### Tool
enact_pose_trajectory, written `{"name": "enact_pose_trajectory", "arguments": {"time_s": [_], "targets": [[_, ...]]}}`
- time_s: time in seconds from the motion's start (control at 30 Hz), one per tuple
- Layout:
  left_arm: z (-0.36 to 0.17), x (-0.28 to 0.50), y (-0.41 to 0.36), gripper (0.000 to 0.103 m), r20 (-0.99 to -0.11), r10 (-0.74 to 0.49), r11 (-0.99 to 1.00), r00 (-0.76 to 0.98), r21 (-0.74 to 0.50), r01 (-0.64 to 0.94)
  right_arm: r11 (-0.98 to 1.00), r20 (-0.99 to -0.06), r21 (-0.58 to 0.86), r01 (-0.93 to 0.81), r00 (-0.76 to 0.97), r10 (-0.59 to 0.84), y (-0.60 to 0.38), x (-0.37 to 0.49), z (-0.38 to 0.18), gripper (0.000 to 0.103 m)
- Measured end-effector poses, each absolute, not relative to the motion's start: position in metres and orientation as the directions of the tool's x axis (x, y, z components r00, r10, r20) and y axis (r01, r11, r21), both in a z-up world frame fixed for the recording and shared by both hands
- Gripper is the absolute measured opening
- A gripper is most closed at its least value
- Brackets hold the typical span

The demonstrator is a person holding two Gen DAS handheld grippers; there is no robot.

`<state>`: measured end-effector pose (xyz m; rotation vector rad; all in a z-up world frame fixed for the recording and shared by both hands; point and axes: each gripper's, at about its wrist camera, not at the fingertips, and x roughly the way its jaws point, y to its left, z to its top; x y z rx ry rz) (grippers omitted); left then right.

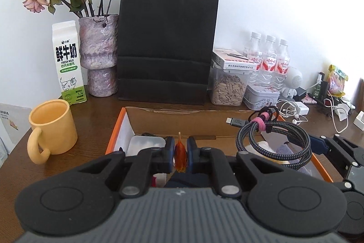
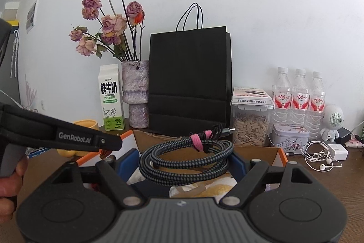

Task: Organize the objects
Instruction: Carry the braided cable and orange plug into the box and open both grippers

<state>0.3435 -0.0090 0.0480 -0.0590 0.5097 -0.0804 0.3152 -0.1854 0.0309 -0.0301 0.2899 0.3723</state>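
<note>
My left gripper (image 1: 180,155) is shut on a small orange-red dried bud (image 1: 180,157), which stands upright between the blue pads. It hangs over the near part of an open cardboard box with an orange rim (image 1: 118,126). My right gripper (image 2: 184,165) stands wide, shut on a coiled braided cable (image 2: 186,161) tied with a pink strap (image 2: 196,140). The coil spans its blue pads above the box (image 2: 282,154). In the left wrist view the cable (image 1: 273,142) hangs at the right, over the box. The left gripper's side (image 2: 75,140) shows in the right wrist view, held by a hand (image 2: 9,186).
Against the wall stand a milk carton (image 1: 68,63), a vase of dried roses (image 1: 97,54), a black paper bag (image 1: 166,44), a seed container (image 1: 227,88), three water bottles (image 1: 268,60) and a tin (image 1: 261,97). A yellow mug (image 1: 52,126) sits left of the box. White earphones (image 2: 318,156) lie to its right.
</note>
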Motion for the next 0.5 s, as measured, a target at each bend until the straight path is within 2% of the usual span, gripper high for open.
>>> {"name": "enact_pose_trajectory", "arguments": {"time_s": [0.2,0.27,0.3,0.33,0.37,0.4,0.5], "targets": [[0.029,0.370,-0.013,0.013,-0.505,-0.110,0.993,0.856,-0.088,0.076,0.940,-0.345,0.023,-0.339,0.880,0.326,-0.184,0.338,0.021,0.082],[0.027,0.375,-0.012,0.016,-0.510,-0.111,0.993,0.853,-0.091,0.074,0.941,-0.384,0.021,-0.338,0.866,0.320,-0.184,0.345,0.018,0.083],[0.026,0.376,-0.011,0.030,-0.513,-0.110,0.993,0.851,-0.085,0.077,0.942,-0.402,0.025,-0.334,0.859,0.315,-0.184,0.347,0.017,0.083],[0.026,0.376,-0.010,0.060,-0.515,-0.111,0.993,0.850,-0.084,0.079,0.947,-0.409,0.030,-0.320,0.860,0.304,-0.186,0.349,0.015,0.092],[0.026,0.376,-0.009,0.078,-0.514,-0.104,0.994,0.851,-0.084,0.071,0.952,-0.415,0.029,-0.305,0.863,0.289,-0.187,0.350,0.015,0.097],[0.026,0.375,-0.008,0.102,-0.505,-0.094,0.995,0.858,-0.081,0.061,0.955,-0.418,0.025,-0.294,0.865,0.277,-0.187,0.350,0.014,0.103],[0.029,0.372,-0.008,0.103,-0.489,-0.071,0.997,0.870,-0.064,0.045,0.960,-0.421,0.022,-0.280,0.868,0.263,-0.189,0.349,0.015,0.103]]}}
